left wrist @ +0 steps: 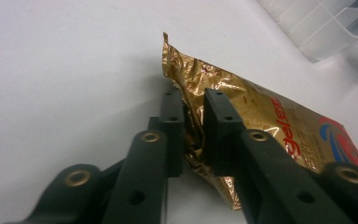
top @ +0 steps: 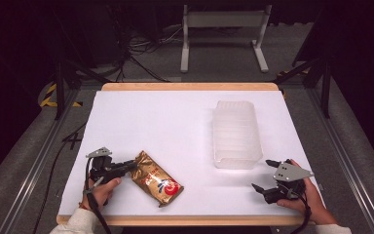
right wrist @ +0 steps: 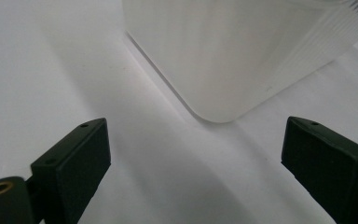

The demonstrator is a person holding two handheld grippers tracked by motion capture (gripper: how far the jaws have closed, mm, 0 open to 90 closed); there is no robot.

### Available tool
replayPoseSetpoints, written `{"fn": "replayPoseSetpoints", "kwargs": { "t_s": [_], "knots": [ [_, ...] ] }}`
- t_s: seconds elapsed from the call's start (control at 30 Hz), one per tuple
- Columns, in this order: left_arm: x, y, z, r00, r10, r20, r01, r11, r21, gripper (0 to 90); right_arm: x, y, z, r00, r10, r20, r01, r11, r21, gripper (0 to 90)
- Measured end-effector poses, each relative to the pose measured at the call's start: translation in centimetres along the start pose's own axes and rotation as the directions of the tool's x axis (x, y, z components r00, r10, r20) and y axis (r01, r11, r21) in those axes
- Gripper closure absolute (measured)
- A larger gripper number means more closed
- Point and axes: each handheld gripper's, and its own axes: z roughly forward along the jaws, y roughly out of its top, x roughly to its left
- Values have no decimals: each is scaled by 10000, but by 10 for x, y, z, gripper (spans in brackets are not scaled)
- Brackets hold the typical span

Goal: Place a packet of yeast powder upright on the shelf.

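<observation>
Gold snack packet (left wrist: 261,121), pinched at its crinkled edge by the left gripper (left wrist: 193,126), could slip or tear when lifted.

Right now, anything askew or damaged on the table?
Nothing damaged. The gold snack bag lies diagonally, its crinkled end pinched in the left gripper. The clear bin sits upright; right gripper open beside it.
</observation>
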Motion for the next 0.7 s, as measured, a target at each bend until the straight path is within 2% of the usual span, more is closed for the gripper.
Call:
{"fn": "replayPoseSetpoints", "kwargs": {
  "t_s": [0.1, 0.13, 0.2, 0.27, 0.3, 0.4, 0.43, 0.5, 0.63, 0.7],
  "knots": [
    [-5, 1, -1, 9996, 211, -166, -214, 9996, -164, 837, 0, 0, 0, 10000, 5, -6, -5, 10000, 13, 86],
    [-8, 2, -2, 9990, 396, -204, -402, 9988, -295, 845, 0, 0, 0, 10000, 4, -3, -4, 10000, -3, 87],
    [-10, 3, -3, 9988, 448, -183, -456, 9980, -442, 848, 0, 0, 0, 10000, -13, 16, 13, 10000, -28, 86],
    [-13, 6, -7, 9974, 698, -152, -705, 9959, -563, 849, -1, 0, -1, 10000, 15, 20, -15, 10000, -35, 86],
    [-15, 7, -9, 9969, 778, -111, -784, 9935, -822, 849, -1, 0, -1, 10000, 14, 22, -14, 10000, -36, 86],
    [-24, 15, -18, 9943, 1068, 13, -1054, 9829, -1508, 854, -1, 0, -1, 10000, 19, 51, -18, 10000, -52, 86],
    [-26, 17, -21, 9943, 1061, 103, -1031, 9813, -1628, 855, -1, 0, -1, 10000, 24, 58, -23, 10000, -56, 86],
    [-31, 22, -25, 9922, 1232, 191, -1171, 9735, -1967, 857, -1, 1, -1, 10000, 14, 76, -14, 10000, -61, 86],
    [-49, 35, -33, 9817, 1858, 428, -1698, 9541, -2468, 860, -1, 1, -3, 10000, 28, 93, -27, 9999, -109, 86],
    [-58, 39, -36, 9769, 2053, 599, -1834, 9483, -2590, 861, -1, 1, -3, 9999, 36, 104, -35, 9999, -121, 86]
  ]
}}
